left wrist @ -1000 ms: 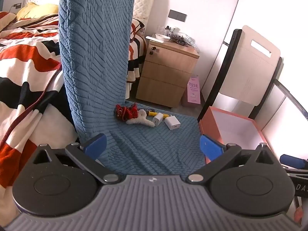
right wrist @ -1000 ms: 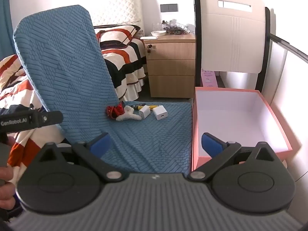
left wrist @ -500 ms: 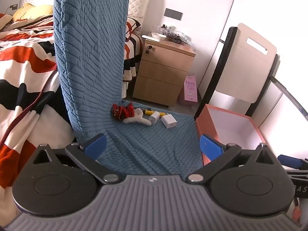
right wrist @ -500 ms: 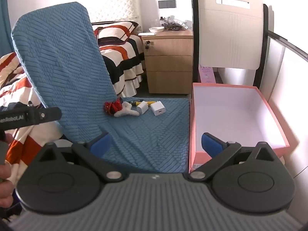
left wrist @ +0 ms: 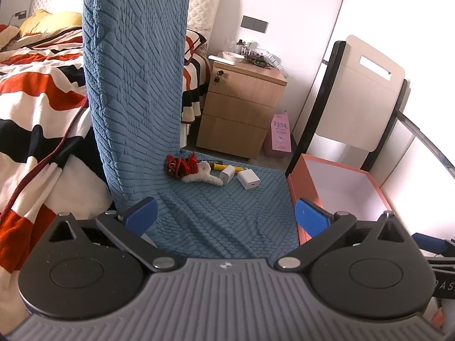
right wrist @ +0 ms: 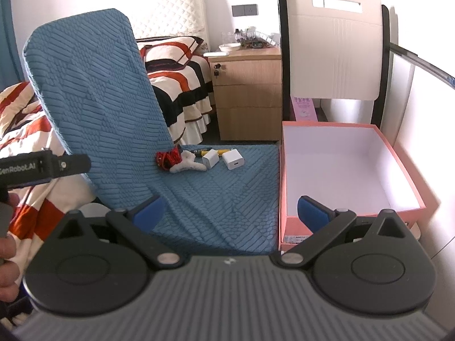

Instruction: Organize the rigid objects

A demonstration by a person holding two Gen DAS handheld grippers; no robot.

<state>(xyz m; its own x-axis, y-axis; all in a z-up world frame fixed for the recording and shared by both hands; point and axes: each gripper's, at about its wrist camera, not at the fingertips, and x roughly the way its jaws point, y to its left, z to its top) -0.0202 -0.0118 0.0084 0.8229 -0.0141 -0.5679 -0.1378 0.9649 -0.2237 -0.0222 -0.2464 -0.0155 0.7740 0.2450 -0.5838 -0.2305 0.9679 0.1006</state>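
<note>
Small objects lie together at the back of a blue-covered chair seat (left wrist: 216,213): a red tangled item (left wrist: 180,166) (right wrist: 167,159), a white fluffy clip (left wrist: 203,176) (right wrist: 186,164), two white charger cubes (left wrist: 248,179) (right wrist: 233,159) (left wrist: 227,174) (right wrist: 210,158), and a yellow pen (left wrist: 220,166) (right wrist: 220,151). An open pink box (right wrist: 341,170) (left wrist: 341,187) with a white inside stands right of the seat and holds nothing. My left gripper (left wrist: 224,217) and right gripper (right wrist: 230,213) both hover open over the seat's front, well short of the objects.
A striped bed (left wrist: 37,93) lies to the left, a wooden nightstand (left wrist: 241,113) behind the seat, and a white chair back (right wrist: 332,42) behind the box. The seat's tall blue backrest (left wrist: 136,71) rises on the left. A hand (right wrist: 7,255) holds the left gripper body.
Both cameras have drifted back and up slightly; the objects sit a little smaller and higher in view. Both grippers stay open, and nothing on the seat has moved.
</note>
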